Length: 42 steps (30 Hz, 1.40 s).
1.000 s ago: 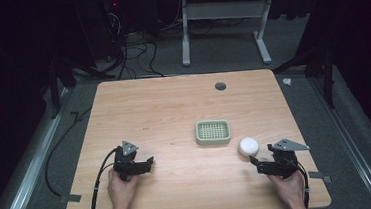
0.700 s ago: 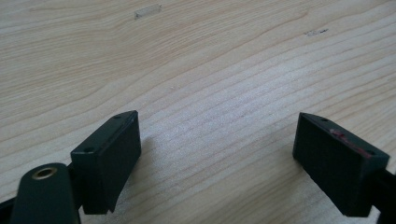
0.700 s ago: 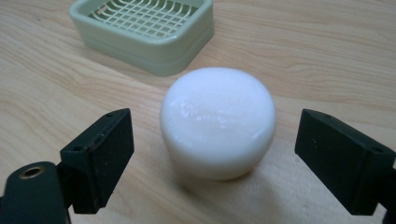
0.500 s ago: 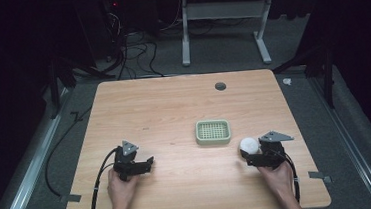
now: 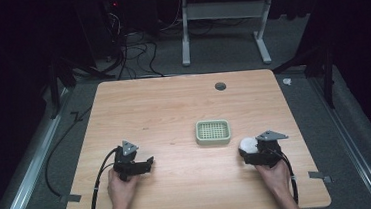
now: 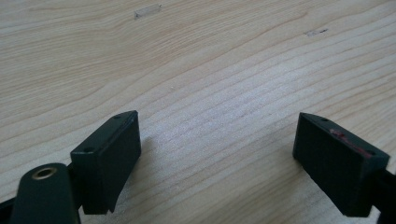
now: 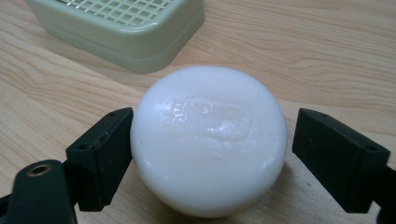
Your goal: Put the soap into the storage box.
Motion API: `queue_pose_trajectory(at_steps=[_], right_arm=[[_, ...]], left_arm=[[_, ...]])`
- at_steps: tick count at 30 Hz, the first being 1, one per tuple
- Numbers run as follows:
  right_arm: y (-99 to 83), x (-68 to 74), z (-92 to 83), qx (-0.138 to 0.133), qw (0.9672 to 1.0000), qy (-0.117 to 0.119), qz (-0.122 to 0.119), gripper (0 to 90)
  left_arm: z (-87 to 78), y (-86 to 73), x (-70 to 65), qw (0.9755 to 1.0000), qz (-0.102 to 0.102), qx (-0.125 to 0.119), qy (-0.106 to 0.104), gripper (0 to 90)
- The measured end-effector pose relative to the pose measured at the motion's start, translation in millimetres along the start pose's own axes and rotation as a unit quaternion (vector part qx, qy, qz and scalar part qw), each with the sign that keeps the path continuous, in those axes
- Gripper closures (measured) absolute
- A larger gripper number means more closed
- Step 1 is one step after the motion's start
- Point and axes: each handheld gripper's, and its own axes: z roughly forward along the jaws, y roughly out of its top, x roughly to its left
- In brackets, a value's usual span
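A round white soap bar [image 7: 208,140] lies on the wooden table [image 5: 174,110], just right of a pale green soap dish [image 5: 213,132] with a grid top. My right gripper [image 7: 215,121] has its jaws on either side of the soap [image 5: 247,144]. They have just been closing; the left jaw sits against the soap and a small gap remains at the right jaw. In the high view the right gripper [image 5: 247,153] is at the table's front right. My left gripper [image 5: 148,163] rests at the front left, open over bare wood [image 6: 217,123].
The soap dish [image 7: 126,28] stands close behind the soap. A dark round hole [image 5: 220,86] sits near the table's far edge. Cables trail from both grippers toward the front edge. Table legs and wires stand on the floor beyond.
My right gripper has moved left up to the soap, so the bar now lies between its jaws. The left gripper has stayed where it was.
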Motion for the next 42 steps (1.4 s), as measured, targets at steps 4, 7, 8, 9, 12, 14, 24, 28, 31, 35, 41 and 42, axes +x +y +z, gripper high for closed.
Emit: queue_pose_trajectory(at_steps=[4, 7, 8, 9, 12, 14, 24, 28, 31, 35, 41, 42], right_arm=[[-1.1, 1.2, 2.6, 0.003, 1.0, -0.001, -0.004, 17.9], [-1.7, 1.8, 3.6, 0.006, 1.0, 0.001, -0.005, 20.3], [-1.7, 3.2, 3.0, 0.002, 0.9999, 0.001, -0.011, 23.1], [-1.6, 3.7, 3.0, 0.002, 0.9999, 0.0, -0.013, 23.1], [-1.9, 3.9, 2.8, 0.002, 0.9999, -0.001, -0.012, 23.4], [-2.0, 3.9, 2.7, 0.002, 0.9999, -0.001, -0.01, 23.5], [-1.3, 3.1, 1.4, 0.006, 0.9999, 0.0, -0.009, 23.6], [-1.5, 2.2, 0.3, 0.009, 0.9999, -0.002, -0.01, 23.7], [-1.2, 2.0, -1.0, 0.008, 0.9999, -0.001, -0.013, 23.7], [-0.5, 1.9, -2.9, 0.007, 0.9999, 0.001, -0.012, 23.7], [2.7, 1.9, -7.9, 0.002, 0.9999, 0.006, -0.015, 23.7], [4.0, 2.1, -9.4, 0.001, 0.9999, 0.008, -0.014, 23.7]], left_arm=[[-0.1, 0.0, 0.0, 1.0, 0.0, 0.0, 0.0, 15.7], [-0.1, 0.0, 0.0, 1.0, 0.0, 0.0, 0.0, 15.7], [-0.1, 0.0, -0.1, 1.0, -0.001, 0.0, 0.0, 15.7], [-0.1, 0.0, -0.1, 1.0, -0.001, 0.0, 0.0, 15.7], [-0.1, -0.1, -0.1, 1.0, -0.001, 0.0, 0.0, 15.8], [-0.1, -0.1, -0.1, 1.0, -0.001, 0.0, 0.0, 15.7], [-0.1, -0.1, -0.1, 1.0, -0.001, 0.0, 0.0, 15.8], [-0.1, -0.1, -0.1, 1.0, -0.001, 0.0, 0.0, 15.7], [-0.1, -0.1, -0.1, 1.0, -0.001, 0.0, 0.0, 15.8], [0.0, -0.2, -0.1, 1.0, -0.001, -0.001, 0.0, 15.7], [-0.1, -0.1, -0.1, 1.0, -0.001, 0.0, 0.0, 15.8], [0.0, -0.2, -0.1, 1.0, -0.001, -0.001, 0.0, 15.8]])
